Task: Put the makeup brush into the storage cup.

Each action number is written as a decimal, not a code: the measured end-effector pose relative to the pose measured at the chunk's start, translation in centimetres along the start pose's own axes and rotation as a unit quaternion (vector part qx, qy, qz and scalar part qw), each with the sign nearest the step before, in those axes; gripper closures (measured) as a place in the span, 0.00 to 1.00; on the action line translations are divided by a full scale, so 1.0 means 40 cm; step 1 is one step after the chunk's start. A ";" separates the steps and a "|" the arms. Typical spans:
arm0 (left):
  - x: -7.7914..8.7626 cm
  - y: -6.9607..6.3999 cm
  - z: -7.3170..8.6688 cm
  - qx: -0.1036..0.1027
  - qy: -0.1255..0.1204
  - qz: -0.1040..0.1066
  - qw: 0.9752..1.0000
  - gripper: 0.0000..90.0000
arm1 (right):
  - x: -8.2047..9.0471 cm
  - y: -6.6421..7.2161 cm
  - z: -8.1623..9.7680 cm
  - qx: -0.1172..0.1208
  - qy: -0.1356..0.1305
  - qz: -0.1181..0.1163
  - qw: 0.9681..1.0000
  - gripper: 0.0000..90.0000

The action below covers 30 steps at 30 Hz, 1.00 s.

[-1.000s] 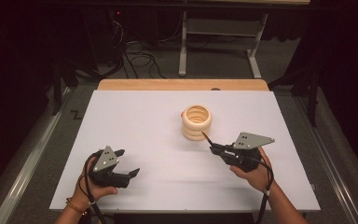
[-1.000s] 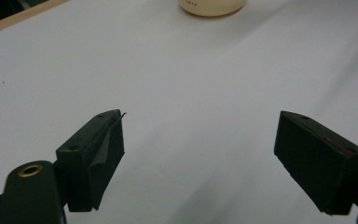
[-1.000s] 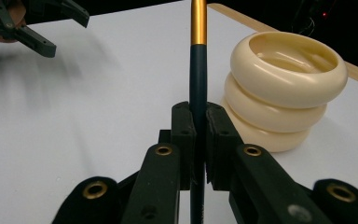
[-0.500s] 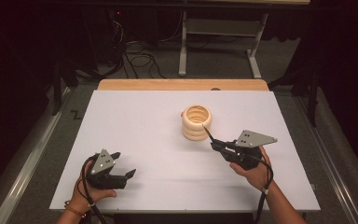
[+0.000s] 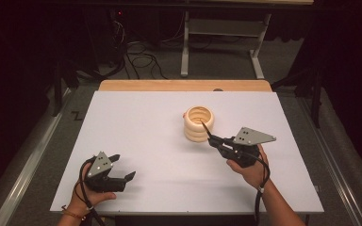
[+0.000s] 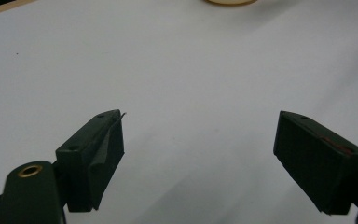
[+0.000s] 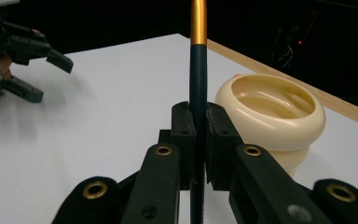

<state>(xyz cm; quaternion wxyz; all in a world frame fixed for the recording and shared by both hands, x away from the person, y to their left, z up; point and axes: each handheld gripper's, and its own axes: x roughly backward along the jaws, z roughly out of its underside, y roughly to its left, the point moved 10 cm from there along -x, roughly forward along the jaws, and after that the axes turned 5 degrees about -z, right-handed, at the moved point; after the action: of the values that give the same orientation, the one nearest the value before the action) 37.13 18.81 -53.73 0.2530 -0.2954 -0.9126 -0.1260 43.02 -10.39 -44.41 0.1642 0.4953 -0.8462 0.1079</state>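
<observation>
While the right gripper (image 5: 210, 136) is clamped tight on a thin dark stick (image 7: 198, 84) with a gold-coloured upper section, some kind of pen or brush (can't tell which), the left gripper (image 5: 122, 167) just sits near the front left corner of the white table (image 5: 136, 122) with its jaws spread wide and nothing in them. In the right gripper view the stick runs straight up between the two black jaws, which are pressed against it on both sides, and its top goes off the frame so I can't see the tip there. From the high view the stick pokes out from that gripper toward the cream ribbed pot (image 5: 198, 123), and its far end sits right at the pot's near rim; whether it actually touches is hard to say. The pot itself is round with a bulging lip and stacked-ring sides, standing upright a bit right of the table's middle, toward the far half. In the right gripper view the pot (image 7: 271, 116) is just beside the jaws on the right, open mouth showing, inside looks bare as far as I can see. The left gripper view shows its two jaws well apart over plain white tabletop, with just a sliver of the pot (image 6: 230, 2) at the top edge. Both hands are holding the grippers from the near edge of the table, the right hand (image 5: 247, 167) resting low behind its grey plate.
</observation>
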 end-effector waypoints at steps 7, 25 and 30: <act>-0.001 -0.003 -0.001 -0.002 -0.002 0.001 1.000 0.19 | -0.003 -0.021 -0.014 -0.013 -0.016 0.007 1.000 0.95; -0.003 -0.014 0.000 -0.010 0.001 0.007 1.000 0.19 | 0.007 -0.084 -0.091 -0.020 -0.051 0.038 0.998 0.95; -0.003 -0.014 0.000 -0.010 0.001 0.006 1.000 0.19 | -0.004 -0.094 -0.110 -0.015 -0.051 0.044 0.998 0.95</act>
<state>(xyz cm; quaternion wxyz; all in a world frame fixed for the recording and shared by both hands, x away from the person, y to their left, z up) 36.87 18.34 -53.84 0.2519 -0.3037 -0.9090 -0.1342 47.14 -10.56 -40.35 0.1232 0.4598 -0.8760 0.0771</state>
